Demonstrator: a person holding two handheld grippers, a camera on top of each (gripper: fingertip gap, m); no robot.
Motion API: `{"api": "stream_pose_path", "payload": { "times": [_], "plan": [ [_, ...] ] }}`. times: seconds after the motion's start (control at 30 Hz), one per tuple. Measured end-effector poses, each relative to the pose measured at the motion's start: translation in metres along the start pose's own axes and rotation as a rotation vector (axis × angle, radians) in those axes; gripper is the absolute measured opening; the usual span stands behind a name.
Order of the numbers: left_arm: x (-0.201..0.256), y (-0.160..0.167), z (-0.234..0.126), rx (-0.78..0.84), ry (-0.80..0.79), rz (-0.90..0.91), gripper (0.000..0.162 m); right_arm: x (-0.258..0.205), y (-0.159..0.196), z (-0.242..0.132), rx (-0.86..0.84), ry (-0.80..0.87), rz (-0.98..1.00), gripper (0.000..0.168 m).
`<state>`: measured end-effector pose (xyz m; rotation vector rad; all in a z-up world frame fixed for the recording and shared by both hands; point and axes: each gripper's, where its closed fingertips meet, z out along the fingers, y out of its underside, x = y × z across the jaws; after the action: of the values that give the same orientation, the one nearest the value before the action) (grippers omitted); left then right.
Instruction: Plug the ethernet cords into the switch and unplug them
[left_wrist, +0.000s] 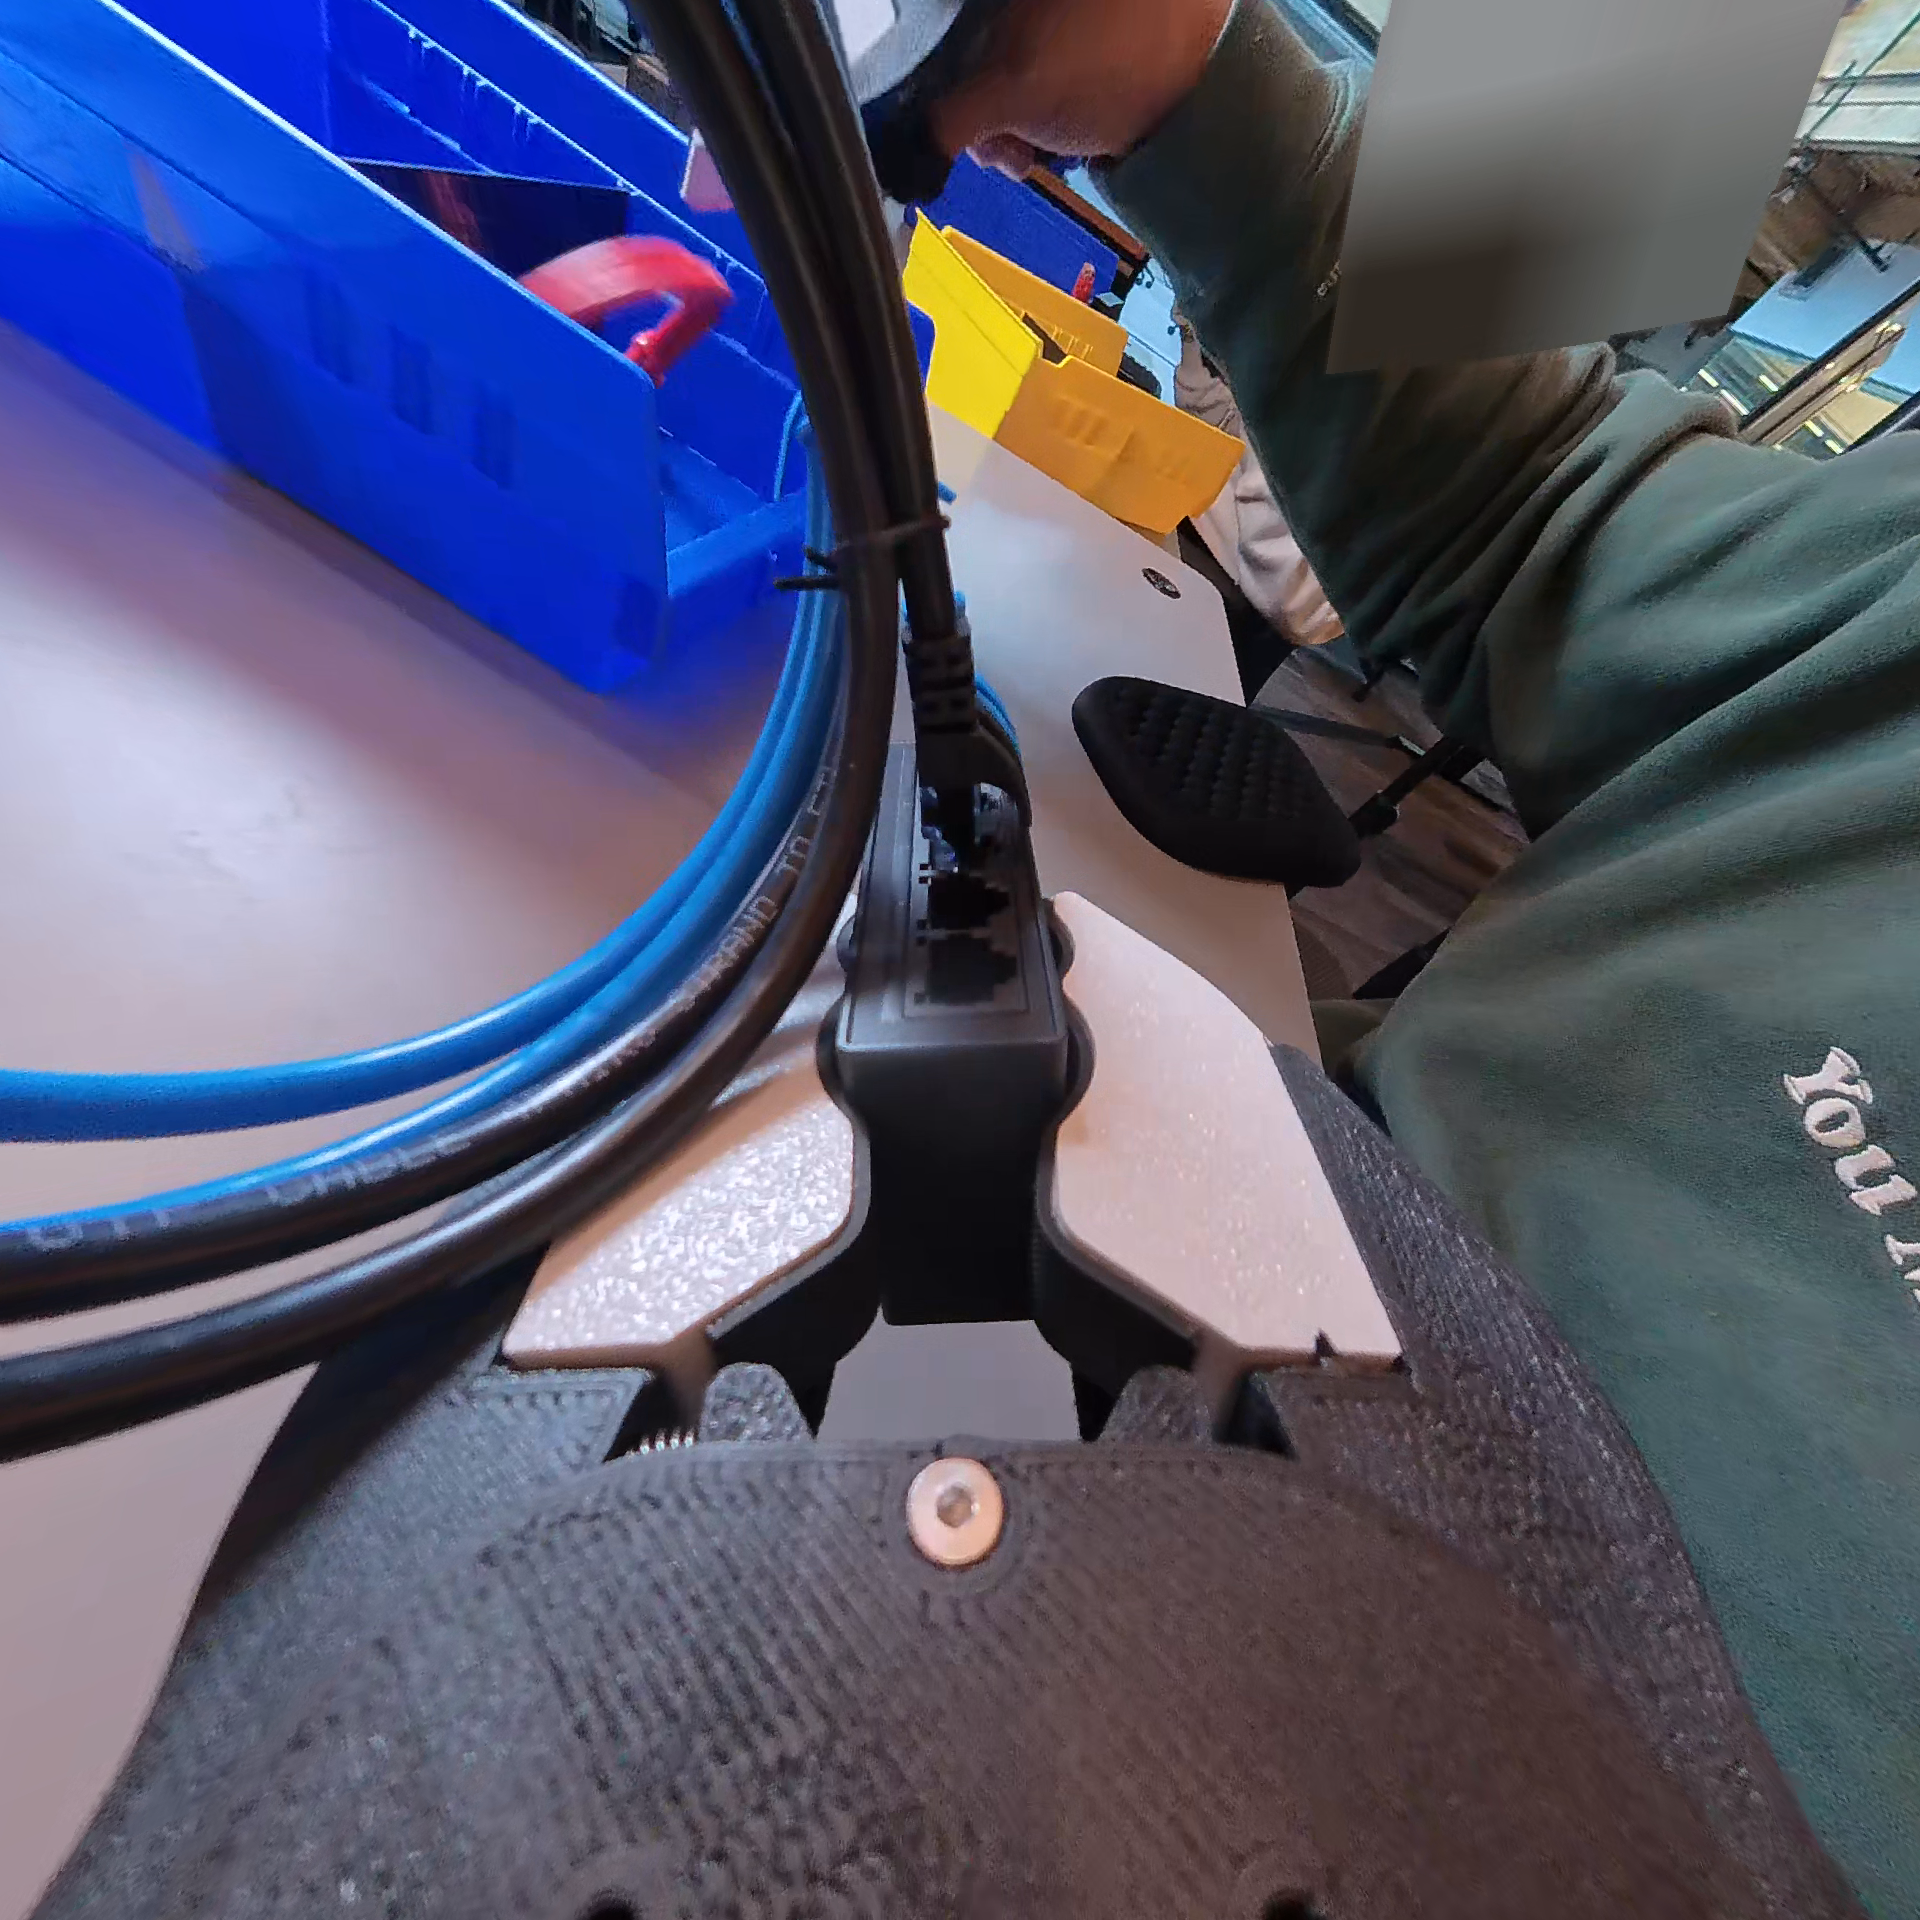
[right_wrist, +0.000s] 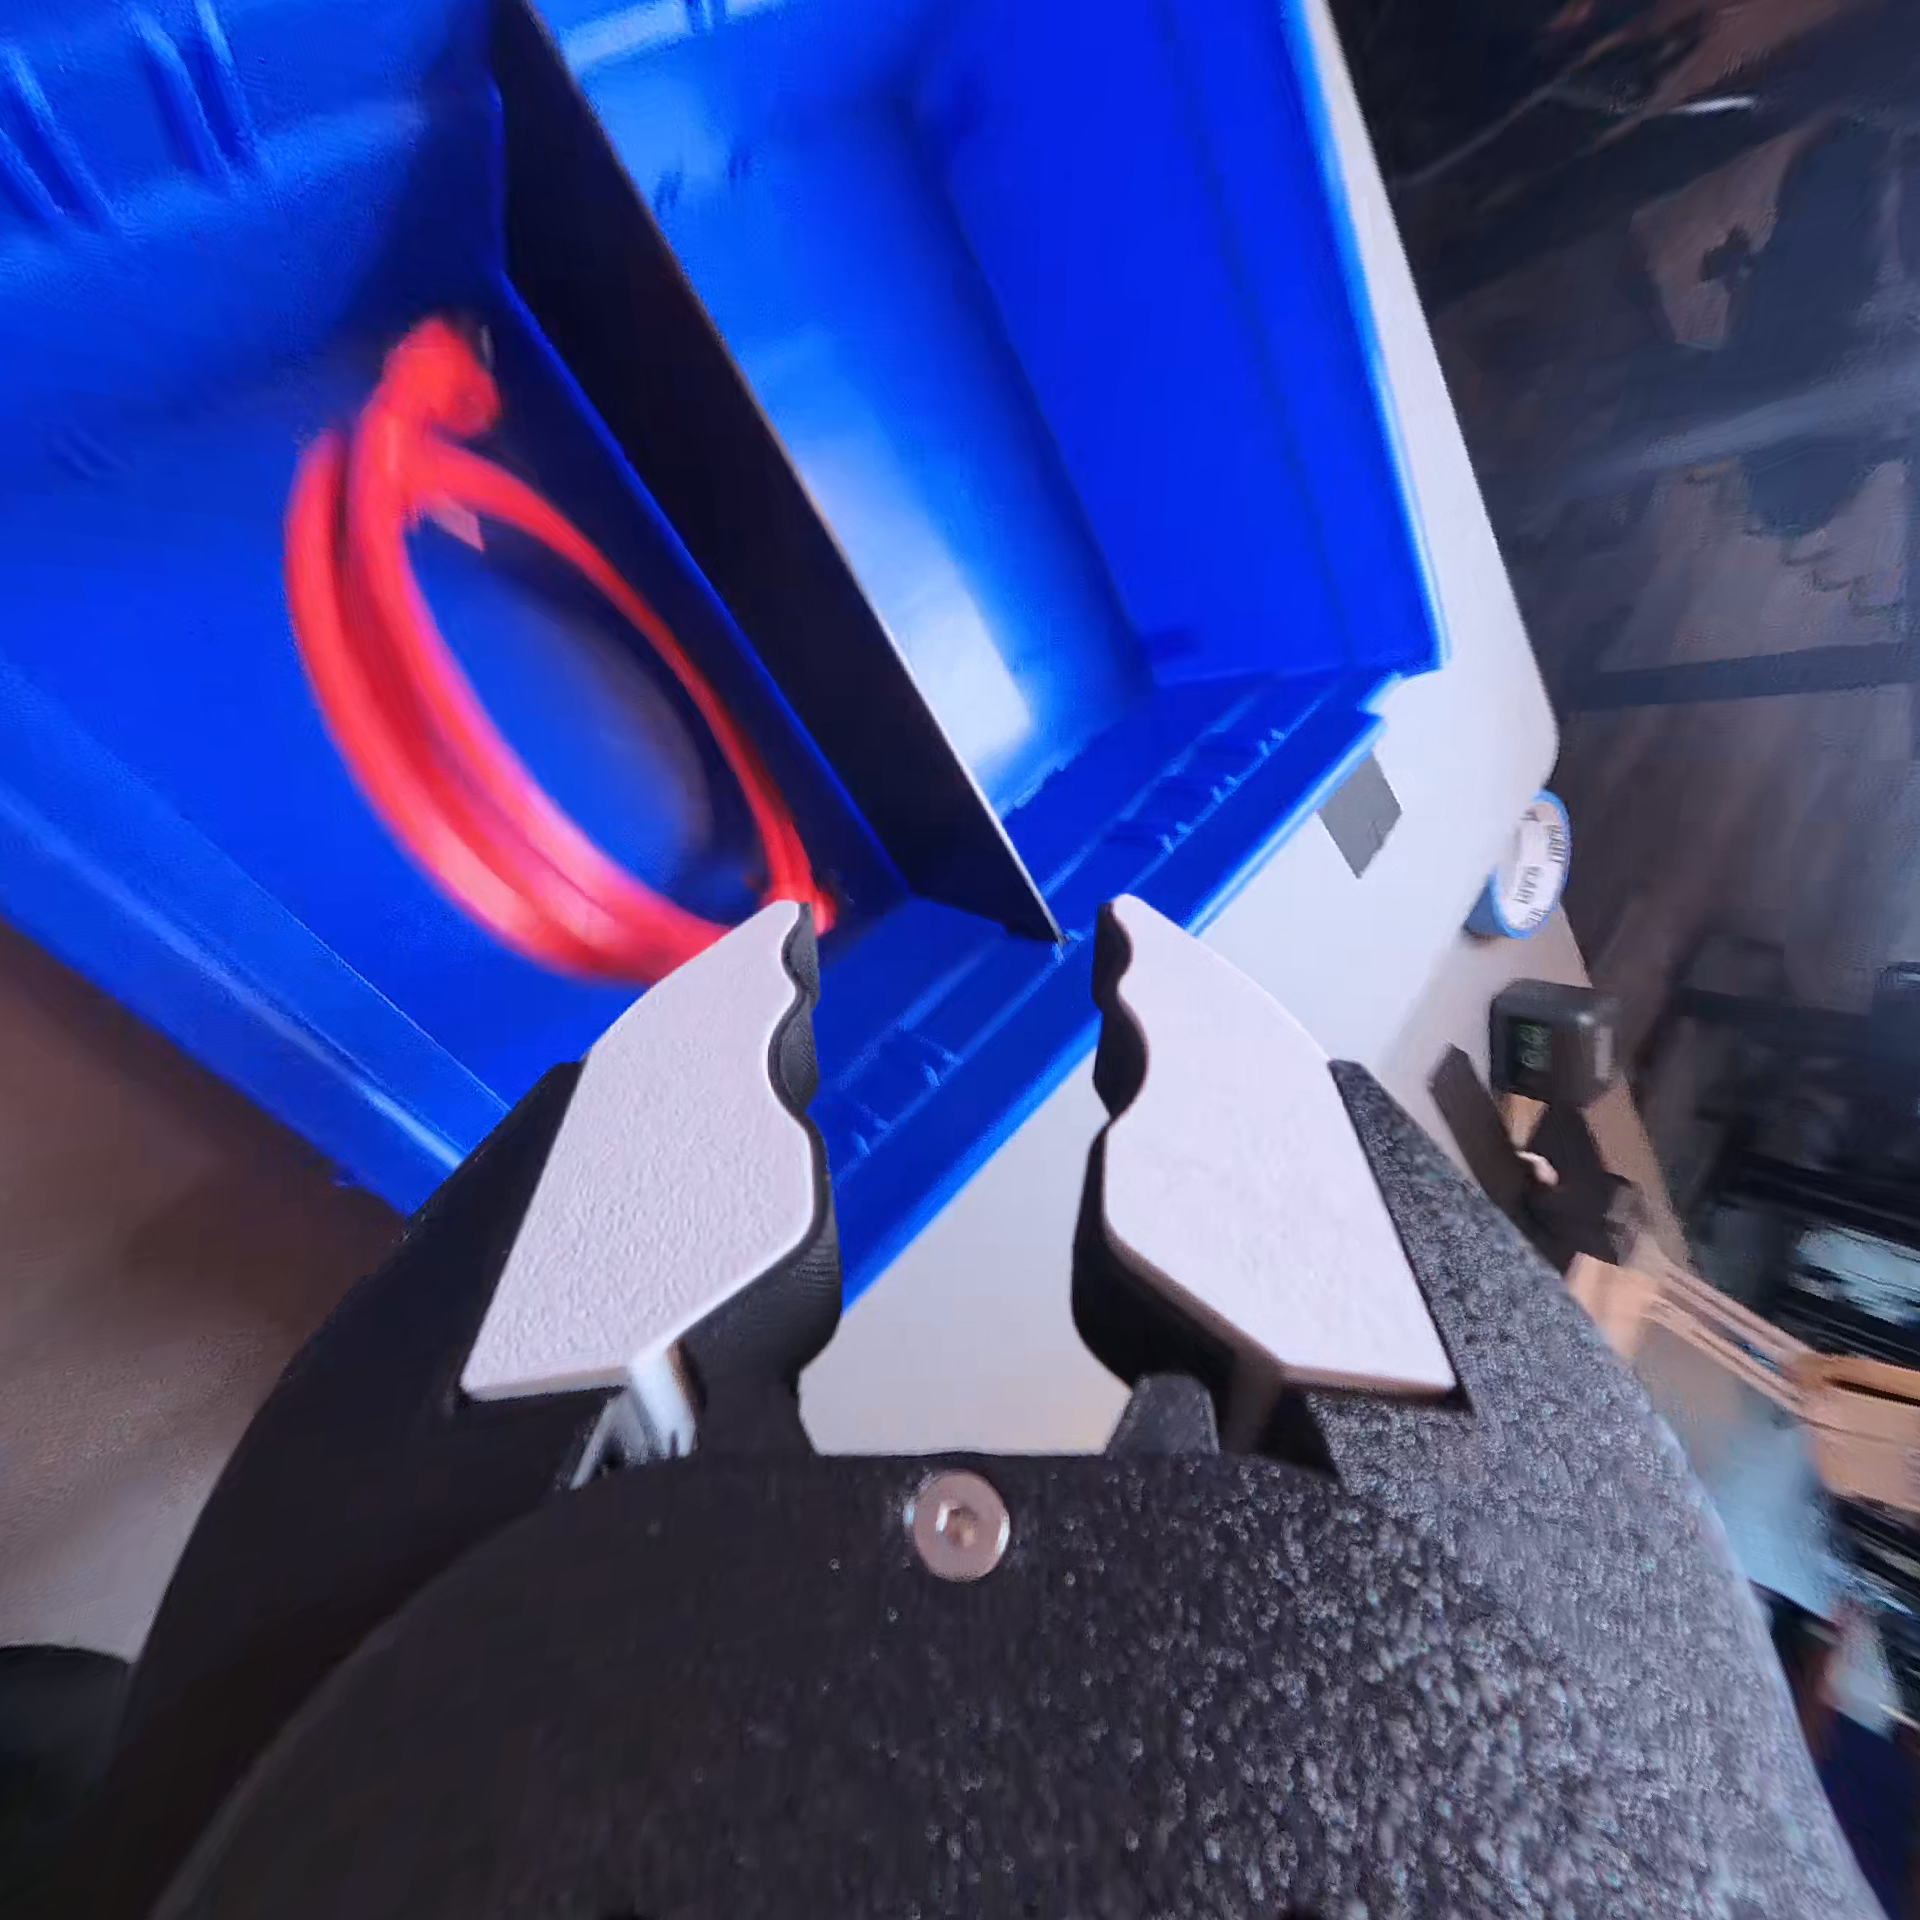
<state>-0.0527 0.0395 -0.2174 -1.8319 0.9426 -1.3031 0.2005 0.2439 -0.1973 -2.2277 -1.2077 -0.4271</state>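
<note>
My left gripper (left_wrist: 951, 997) is shut on the black switch (left_wrist: 951, 1101), held on end with its ports facing up. A black ethernet cord (left_wrist: 940, 665) is plugged into a far port; two near ports (left_wrist: 966, 940) are bare. A blue cord (left_wrist: 665, 945) coils beside the black one at left, its plug end hidden behind the black plug. My right gripper (right_wrist: 956, 935) is open and empty, just above the near rim of a blue bin (right_wrist: 1143, 416). A coiled red cord (right_wrist: 499, 675) lies in the bin's left compartment; it also shows in the left wrist view (left_wrist: 639, 296).
The blue bin (left_wrist: 416, 343) has a dark divider (right_wrist: 748, 540). Yellow bins (left_wrist: 1070, 384) stand farther back. A person in a green sweatshirt (left_wrist: 1662, 831) fills the right. A roll of blue tape (right_wrist: 1527, 862) and a small black device (right_wrist: 1553, 1039) sit near the table edge. About 35 cm separates my left fingertips from my right.
</note>
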Motion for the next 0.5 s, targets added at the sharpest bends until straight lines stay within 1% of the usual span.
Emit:
{"api": "stream_pose_path", "payload": {
  "times": [0.03,0.1,0.17,0.27,0.37,0.43,0.5],
  "plan": [
    [0.0,0.0,0.0,-0.001,-0.001,-0.001,0.03,-0.001,-0.008,-0.004,0.043,-0.017,0.038,0.053],
    [-0.002,0.001,0.001,-0.004,0.0,-0.005,0.03,-0.005,-0.025,-0.016,0.133,-0.027,0.041,0.053],
    [-0.003,0.002,0.001,-0.007,-0.003,-0.006,0.03,-0.032,-0.043,-0.032,0.242,-0.12,0.009,0.053],
    [-0.003,0.003,0.002,-0.007,-0.006,0.0,0.03,-0.115,-0.072,-0.071,0.45,-0.448,-0.043,0.049],
    [0.0,0.003,0.003,-0.011,0.005,0.012,0.03,-0.191,-0.088,-0.108,0.6,-0.767,-0.034,0.042],
    [0.004,0.005,0.006,-0.023,0.022,0.023,0.029,-0.223,-0.098,-0.122,0.663,-0.906,-0.004,0.034],
    [0.008,0.008,0.01,-0.037,0.028,0.04,0.029,-0.245,-0.104,-0.129,0.683,-1.029,0.023,0.031]
  ]
}}
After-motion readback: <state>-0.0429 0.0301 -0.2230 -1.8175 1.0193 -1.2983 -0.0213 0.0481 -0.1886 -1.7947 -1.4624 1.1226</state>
